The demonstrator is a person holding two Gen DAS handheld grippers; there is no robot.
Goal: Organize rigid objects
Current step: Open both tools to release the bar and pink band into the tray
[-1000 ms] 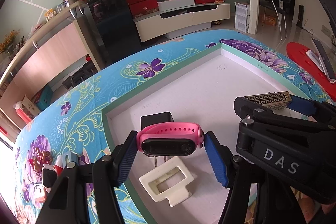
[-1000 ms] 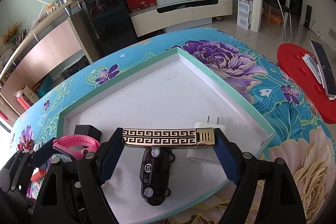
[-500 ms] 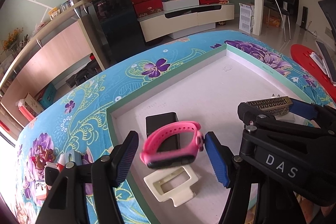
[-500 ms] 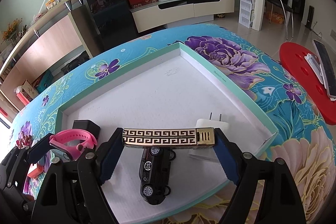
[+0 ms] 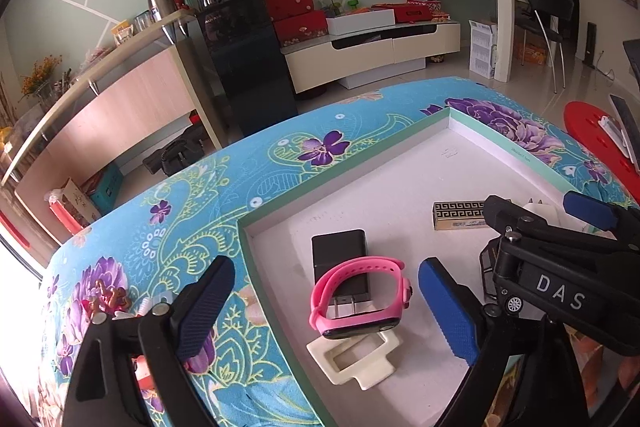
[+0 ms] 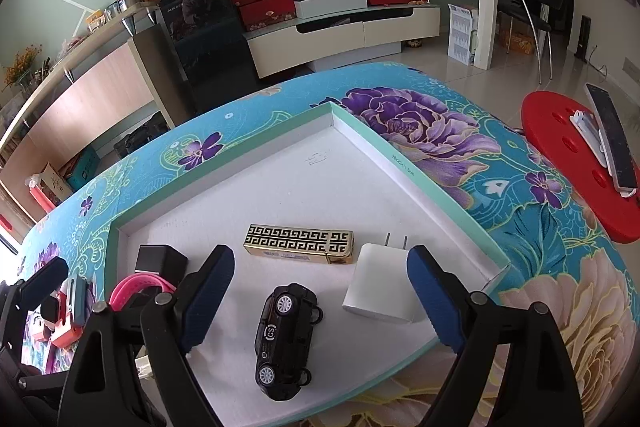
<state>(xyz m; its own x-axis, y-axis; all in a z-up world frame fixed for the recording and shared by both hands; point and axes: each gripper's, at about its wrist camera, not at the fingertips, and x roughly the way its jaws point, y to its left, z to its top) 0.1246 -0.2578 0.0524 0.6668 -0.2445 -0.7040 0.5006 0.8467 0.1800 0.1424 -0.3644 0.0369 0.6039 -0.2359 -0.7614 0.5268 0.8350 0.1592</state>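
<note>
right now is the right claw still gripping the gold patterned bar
No, the gold patterned bar lies flat in the tray, beyond the open right claw, with neither pad touching it.

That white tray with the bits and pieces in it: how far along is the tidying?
Well along. The white tray already holds the pink watch, gold patterned box, toy car, white charger, black adapter and cream frame. Both grippers have just opened and hold nothing. Small items remain on the tablecloth.

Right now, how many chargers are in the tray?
2: a black charger at the left end under the pink band, a white charger right of the gold bar.
</note>
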